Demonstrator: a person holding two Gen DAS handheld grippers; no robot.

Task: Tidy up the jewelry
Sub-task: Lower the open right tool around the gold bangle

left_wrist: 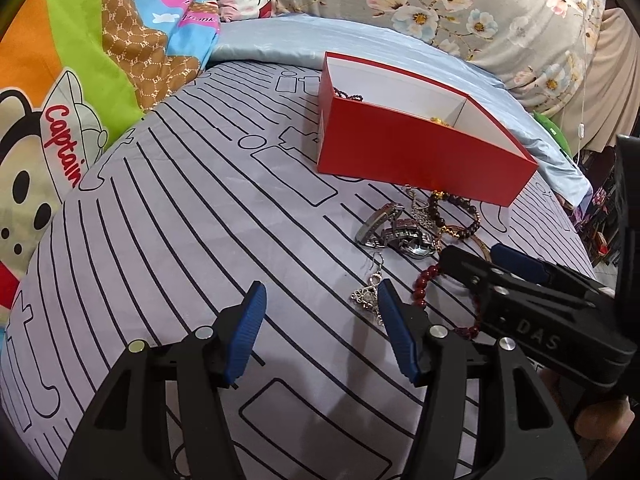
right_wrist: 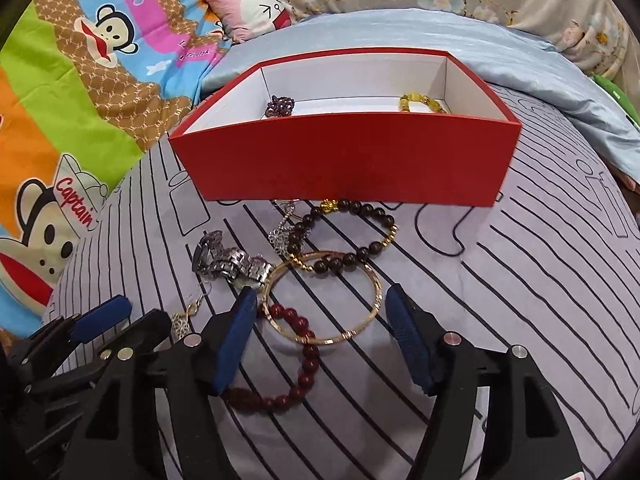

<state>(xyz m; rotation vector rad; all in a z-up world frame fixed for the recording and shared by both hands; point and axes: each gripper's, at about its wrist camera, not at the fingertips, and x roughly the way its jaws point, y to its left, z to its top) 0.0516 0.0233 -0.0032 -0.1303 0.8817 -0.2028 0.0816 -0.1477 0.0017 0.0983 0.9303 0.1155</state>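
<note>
A red box (right_wrist: 344, 160) with white inside stands on the striped grey cover and holds a purple bead piece (right_wrist: 280, 105) and a yellow bead bracelet (right_wrist: 422, 103). In front of it lie a dark bead bracelet (right_wrist: 340, 236), a gold bangle (right_wrist: 324, 300), a red bead bracelet (right_wrist: 296, 356), a silver watch (right_wrist: 232, 264) and a silver earring (left_wrist: 366, 292). My right gripper (right_wrist: 320, 304) is open, low over the bangle and red bracelet. My left gripper (left_wrist: 320, 300) is open and empty, its right finger beside the earring. The red box (left_wrist: 416, 152) also shows in the left wrist view.
A colourful cartoon blanket (right_wrist: 80, 100) lies to the left. A pale blue sheet (right_wrist: 400, 32) and a floral pillow (left_wrist: 480, 12) lie behind the box. A pink cushion (right_wrist: 256, 8) sits at the back. The right gripper's body (left_wrist: 532, 308) sits close to my left gripper.
</note>
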